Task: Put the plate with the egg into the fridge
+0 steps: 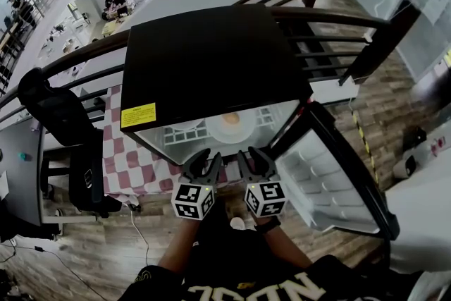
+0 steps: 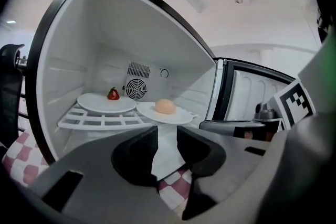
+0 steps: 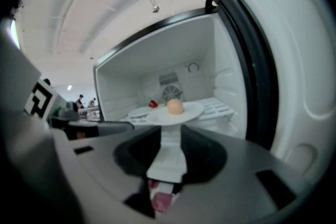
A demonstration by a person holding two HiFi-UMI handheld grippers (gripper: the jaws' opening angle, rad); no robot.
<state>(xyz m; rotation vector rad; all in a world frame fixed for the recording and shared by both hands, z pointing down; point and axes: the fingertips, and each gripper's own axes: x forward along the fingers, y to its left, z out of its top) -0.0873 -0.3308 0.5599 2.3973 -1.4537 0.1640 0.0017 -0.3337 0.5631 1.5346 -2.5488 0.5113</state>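
One yellow label on fridge top, unreadable, egg on plate inside

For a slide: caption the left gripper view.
Egg on its plate inside the open fridge; hand-held gripper open and empty.

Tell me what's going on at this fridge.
A person faces the open fridge, holding the left hand-held gripper and the right hand-held gripper just outside it. Both have their jaws apart with nothing between them. The plate with the egg rests at the front of the wire shelf, next to a second plate carrying a small red item. The door stands open.
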